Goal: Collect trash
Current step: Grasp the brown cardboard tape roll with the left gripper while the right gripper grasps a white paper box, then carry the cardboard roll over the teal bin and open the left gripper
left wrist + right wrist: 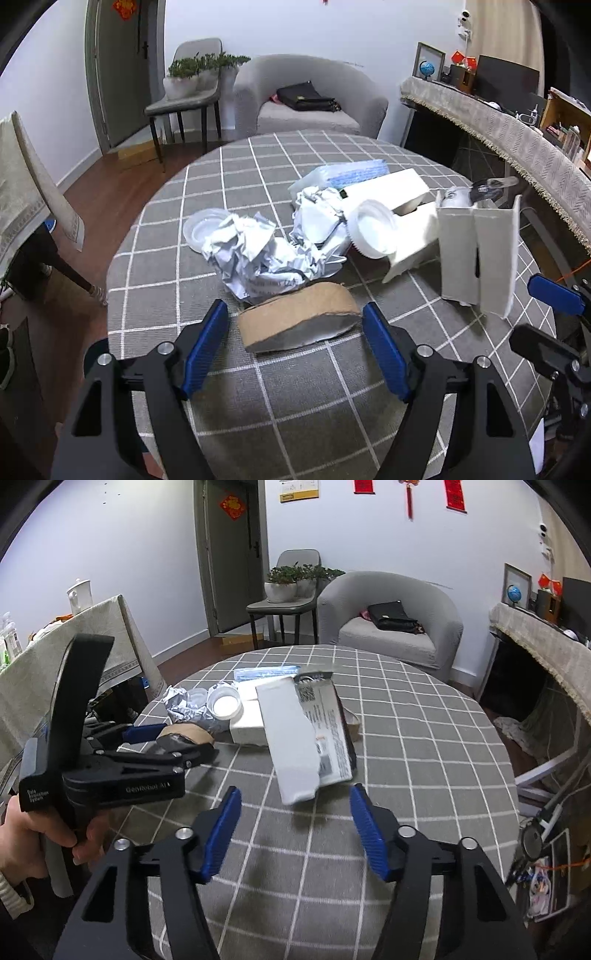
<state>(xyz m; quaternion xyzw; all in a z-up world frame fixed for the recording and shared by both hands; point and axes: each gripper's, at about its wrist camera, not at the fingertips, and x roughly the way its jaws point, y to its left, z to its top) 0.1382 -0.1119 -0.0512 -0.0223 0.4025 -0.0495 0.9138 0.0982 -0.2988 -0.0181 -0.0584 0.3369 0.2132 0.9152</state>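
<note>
A curved brown cardboard scrap (299, 317) with a torn grey edge lies on the grey, white-checked cloth surface (295, 406), between the half-spread blue ribbed pads of the left hand-held gripper (295, 332), seemingly untouched. The right hand-held gripper (295, 827) is seen half open and empty, near a flattened white printed carton (306, 734). Beyond, crumpled white paper (266, 254) and a round white plastic lid (373, 232) are heaped.

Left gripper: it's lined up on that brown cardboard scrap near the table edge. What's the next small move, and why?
Probably ease the left gripper slightly forward and down, then close. The cardboard scrap lies flat on the table between the open jaws, but the pads sit beside its near end and seem not to touch it yet. The crumpled paper sits just behind, so a short advance should avoid pushing it.
</note>
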